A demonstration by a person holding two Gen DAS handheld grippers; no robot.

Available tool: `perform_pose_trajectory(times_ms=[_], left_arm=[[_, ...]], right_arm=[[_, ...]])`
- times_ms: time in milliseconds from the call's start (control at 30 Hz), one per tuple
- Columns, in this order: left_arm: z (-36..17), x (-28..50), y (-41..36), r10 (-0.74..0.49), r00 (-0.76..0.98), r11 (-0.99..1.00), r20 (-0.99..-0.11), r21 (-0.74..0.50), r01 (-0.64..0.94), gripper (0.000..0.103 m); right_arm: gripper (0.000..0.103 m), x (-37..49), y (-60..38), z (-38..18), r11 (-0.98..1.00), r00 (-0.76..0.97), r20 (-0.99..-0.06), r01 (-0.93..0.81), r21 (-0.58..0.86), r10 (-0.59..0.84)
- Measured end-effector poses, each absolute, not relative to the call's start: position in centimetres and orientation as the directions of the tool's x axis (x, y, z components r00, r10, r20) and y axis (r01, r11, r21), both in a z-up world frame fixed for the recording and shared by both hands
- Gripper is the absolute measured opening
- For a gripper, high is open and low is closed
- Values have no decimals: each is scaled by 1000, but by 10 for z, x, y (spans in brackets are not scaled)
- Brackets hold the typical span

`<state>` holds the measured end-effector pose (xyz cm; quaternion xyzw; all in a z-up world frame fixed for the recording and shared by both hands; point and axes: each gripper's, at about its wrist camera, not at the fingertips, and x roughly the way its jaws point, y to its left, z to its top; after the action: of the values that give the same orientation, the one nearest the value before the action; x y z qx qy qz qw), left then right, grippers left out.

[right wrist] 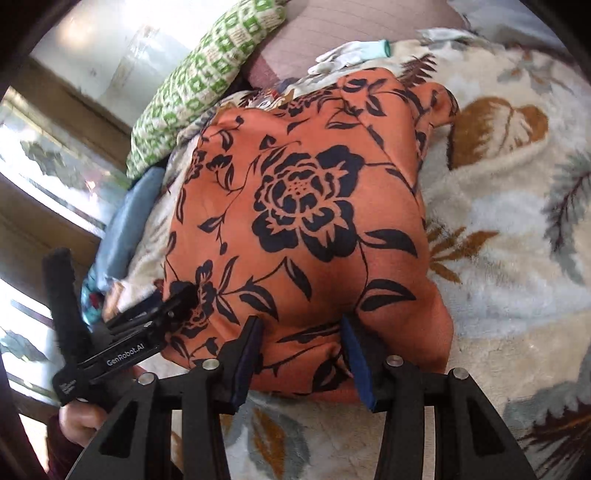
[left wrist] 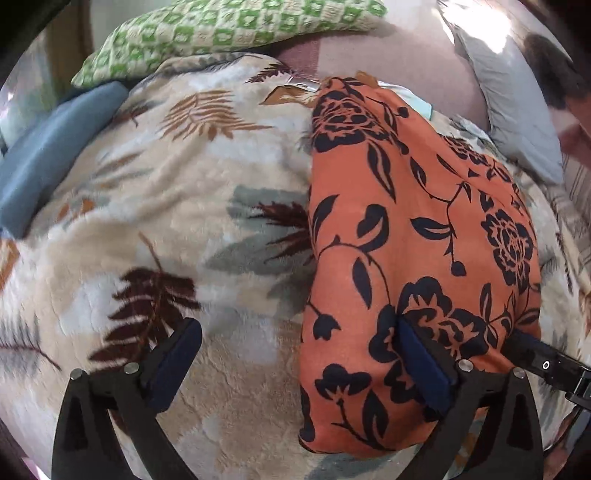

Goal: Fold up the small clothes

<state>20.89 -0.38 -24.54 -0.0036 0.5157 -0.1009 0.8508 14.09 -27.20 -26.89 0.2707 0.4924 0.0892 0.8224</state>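
**Orange flower cloth on the fuzzy blanket, a gripper at each near corner**

The orange cloth with dark blue flowers lies folded into a long shape on a fuzzy blanket with leaf pictures. In the left wrist view it fills the right half, and its near end comes down to the bottom of the picture.

The left hand-held gripper has its jaws spread wide. Its right finger rests on the near end of the cloth. Its left finger is over the bare blanket, well away from the cloth. It holds nothing.

The right hand-held gripper is at the near edge of the cloth. Its jaws are partly open, one blue pad on each side of a small bunch of the cloth's edge. The pads look to touch the fabric, but it cannot be told if they pinch it. The left hand-held gripper shows in this view too, with its tip on the cloth's left corner.

Past the cloth lie a green and white pillow, a blue-gray folded thing and a gray pillow. A pale glove lies just beyond the cloth's far end. A window with bright light is on the left in the right wrist view.
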Motion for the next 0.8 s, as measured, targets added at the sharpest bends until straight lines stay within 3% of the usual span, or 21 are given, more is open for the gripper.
perform_pose_trajectory(times_ms=[167, 800], left_arm=[[-235, 188, -19, -90, 551, 982, -829, 16, 186, 103], [-137, 82, 8, -63, 750, 987, -659, 69, 145, 103]], right_arm=[[50, 133, -276, -271, 830, 532, -732, 92, 550, 426], [57, 27, -268, -169, 914, 748, -607, 4, 407, 267]])
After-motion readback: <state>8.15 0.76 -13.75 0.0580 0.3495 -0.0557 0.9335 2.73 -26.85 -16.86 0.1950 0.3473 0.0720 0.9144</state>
